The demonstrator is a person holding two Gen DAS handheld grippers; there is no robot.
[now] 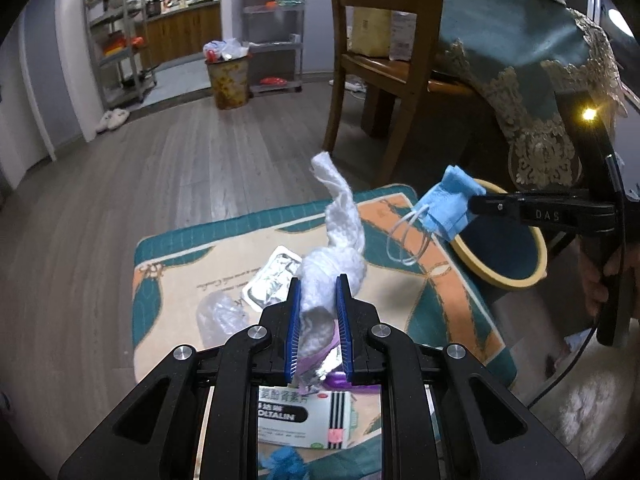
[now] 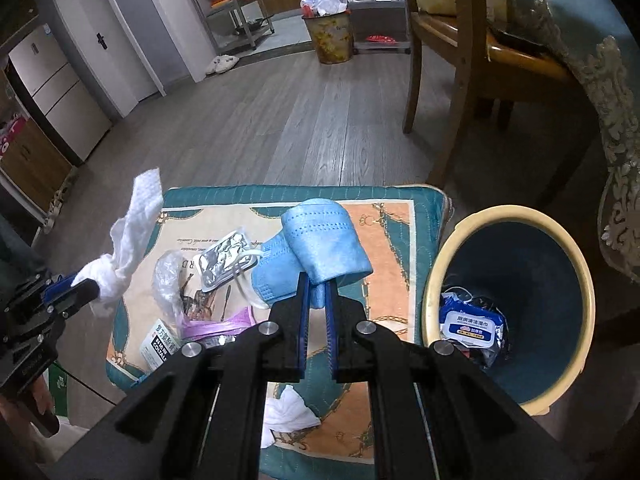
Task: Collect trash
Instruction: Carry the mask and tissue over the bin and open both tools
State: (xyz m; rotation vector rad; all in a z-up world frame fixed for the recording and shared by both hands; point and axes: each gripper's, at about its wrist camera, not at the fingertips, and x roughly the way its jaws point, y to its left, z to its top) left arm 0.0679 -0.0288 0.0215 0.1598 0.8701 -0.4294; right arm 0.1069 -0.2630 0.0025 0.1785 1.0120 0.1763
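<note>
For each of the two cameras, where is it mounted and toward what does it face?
Left wrist: sits on the left claw, looks along it over the cushion toward floor and chair; its claw pinches a white paper towel; the right claw with the blue mask enters from the right.
Right wrist: sits on the right claw, looks over the same cushion with the bin at right; the left claw shows at left.
Shared: cushion, towel, mask, foil pack, bin.
</note>
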